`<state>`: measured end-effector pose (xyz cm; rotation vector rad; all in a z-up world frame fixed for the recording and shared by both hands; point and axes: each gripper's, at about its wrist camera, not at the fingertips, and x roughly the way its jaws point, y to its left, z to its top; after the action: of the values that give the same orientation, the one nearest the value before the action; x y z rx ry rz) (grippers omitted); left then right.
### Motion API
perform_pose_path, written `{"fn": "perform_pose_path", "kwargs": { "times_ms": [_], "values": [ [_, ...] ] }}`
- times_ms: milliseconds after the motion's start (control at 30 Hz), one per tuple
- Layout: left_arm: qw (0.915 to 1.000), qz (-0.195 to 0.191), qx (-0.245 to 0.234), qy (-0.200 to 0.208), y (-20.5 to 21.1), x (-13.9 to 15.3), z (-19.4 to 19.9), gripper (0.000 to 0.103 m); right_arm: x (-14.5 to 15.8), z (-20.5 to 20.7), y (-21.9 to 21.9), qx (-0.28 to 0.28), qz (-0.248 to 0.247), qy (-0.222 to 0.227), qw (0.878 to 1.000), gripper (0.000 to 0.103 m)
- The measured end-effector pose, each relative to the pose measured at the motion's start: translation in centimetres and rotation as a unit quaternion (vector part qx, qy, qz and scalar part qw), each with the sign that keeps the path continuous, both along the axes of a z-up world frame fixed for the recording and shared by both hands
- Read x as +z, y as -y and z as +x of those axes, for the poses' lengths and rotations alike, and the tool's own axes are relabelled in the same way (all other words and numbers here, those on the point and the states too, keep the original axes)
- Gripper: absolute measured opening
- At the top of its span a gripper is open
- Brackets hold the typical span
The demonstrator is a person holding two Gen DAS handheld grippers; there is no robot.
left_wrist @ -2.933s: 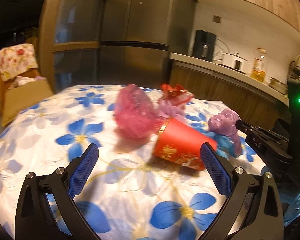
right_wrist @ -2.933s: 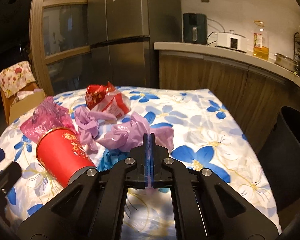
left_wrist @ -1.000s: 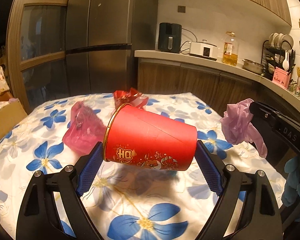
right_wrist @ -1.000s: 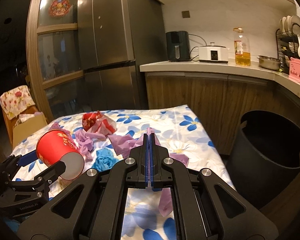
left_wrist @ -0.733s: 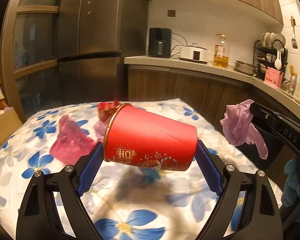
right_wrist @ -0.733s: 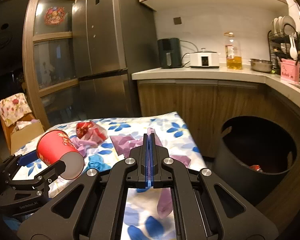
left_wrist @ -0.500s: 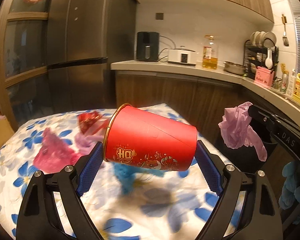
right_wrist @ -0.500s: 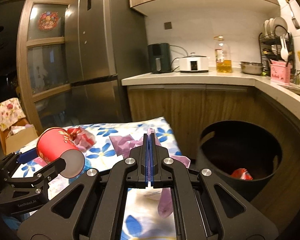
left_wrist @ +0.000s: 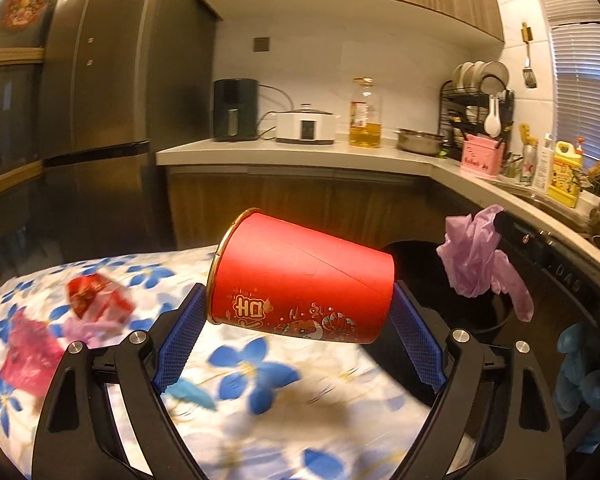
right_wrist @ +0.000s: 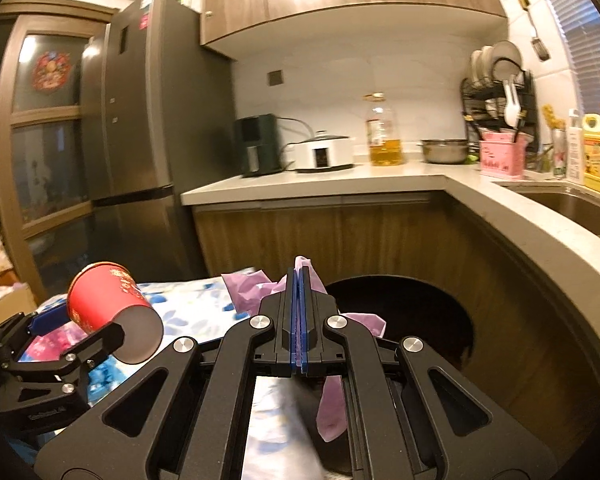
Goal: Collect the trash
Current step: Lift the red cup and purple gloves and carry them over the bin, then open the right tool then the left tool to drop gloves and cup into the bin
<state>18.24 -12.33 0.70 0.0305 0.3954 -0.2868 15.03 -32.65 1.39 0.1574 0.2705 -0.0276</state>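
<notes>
Across the floral blue-and-white tablecloth [left_wrist: 256, 364], blurred in the left wrist view, lay a crumpled pink plastic bag [left_wrist: 28, 360] near the left edge, then a red-and-white crumpled wrapper [left_wrist: 96, 300] with pale purple scraps [left_wrist: 90, 326] beside it. Behind the table stood a tall steel refrigerator [left_wrist: 100, 120] and a pale stone countertop [left_wrist: 300, 156] carrying a black air fryer [left_wrist: 235, 110], a white cooker [left_wrist: 306, 125], a bottle of yellow oil [left_wrist: 365, 120] and a black dish rack [left_wrist: 478, 108].

Held above the cloth, the left gripper [left_wrist: 298, 336] had its blue pads clamped on a red paper cup with gold print [left_wrist: 300, 284], lying sideways, gold-rimmed mouth to the left. To the right, the right gripper [left_wrist: 500, 220] reached in from the edge, a crumpled lilac plastic bag [left_wrist: 480, 260] hanging from its tip in front of a dark round trash bin [left_wrist: 488, 312].

Only the right wrist view showed the bin [right_wrist: 400, 320] opening wide beyond the tablecloth's right edge, under the counter curve, and the cup's grey base [right_wrist: 140, 334]. There the right gripper [right_wrist: 298, 316] had its jaws shut together on the lilac bag [right_wrist: 252, 286], which spilled out both ahead and below. The bin's inside was too dark to make out, and its near rim was cut off by the fingers [right_wrist: 288, 320].
</notes>
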Motion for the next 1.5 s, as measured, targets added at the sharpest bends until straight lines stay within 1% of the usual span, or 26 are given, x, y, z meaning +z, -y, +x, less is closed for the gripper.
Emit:
{"fn": "perform_pose_path", "kwargs": {
  "times_ms": [333,567,867,1133,1167,1233,1267,1300,1333,1400,1500],
  "values": [
    [0.9989,0.007,-0.045,0.008,5.4,0.8,1.9,0.086,-1.4,1.2,4.4,-0.036,0.009,-0.025,0.999,0.001],
    [0.9972,0.014,-0.073,-0.005,8.2,-0.2,3.6,0.086,-2.3,2.0,5.8,-0.046,0.008,-0.039,0.998,0.001],
    [0.9958,0.017,-0.088,-0.019,9.7,-1.5,4.8,0.086,-3.3,3.0,7.1,-0.049,0.016,-0.054,0.997,0.001],
    [0.9953,0.02,-0.093,-0.022,10.5,-1.9,5.5,0.086,-3.9,4.0,7.9,-0.042,0.025,-0.069,0.996,0.002],
    [0.9951,0.021,-0.093,-0.023,10.4,-2.0,5.6,0.086,-4.0,4.1,8.0,-0.044,0.027,-0.074,0.996,0.003],
    [0.9951,0.023,-0.093,-0.025,10.6,-2.1,5.9,0.086,-4.1,4.2,8.4,-0.049,0.032,-0.076,0.995,0.019],
    [0.995,0.022,-0.094,-0.028,10.7,-2.3,6.0,0.086,-4.1,4.2,8.5,-0.051,0.034,-0.076,0.995,0.022],
    [0.9949,0.022,-0.094,-0.029,10.6,-2.3,6.1,0.086,-4.2,4.1,8.7,-0.053,0.037,-0.075,0.995,0.028],
    [0.9948,0.022,-0.095,-0.031,10.9,-2.4,6.2,0.086,-4.2,4.0,8.8,-0.058,0.038,-0.073,0.995,0.03],
    [0.9944,0.023,-0.097,-0.032,11.2,-2.5,6.3,0.086,-4.2,3.8,9.2,-0.074,0.041,-0.07,0.994,0.031],
    [0.9936,0.029,-0.104,-0.032,12.0,-2.7,6.4,0.086,-4.1,3.2,10.1,-0.099,0.053,-0.062,0.992,0.04]
  ]
}}
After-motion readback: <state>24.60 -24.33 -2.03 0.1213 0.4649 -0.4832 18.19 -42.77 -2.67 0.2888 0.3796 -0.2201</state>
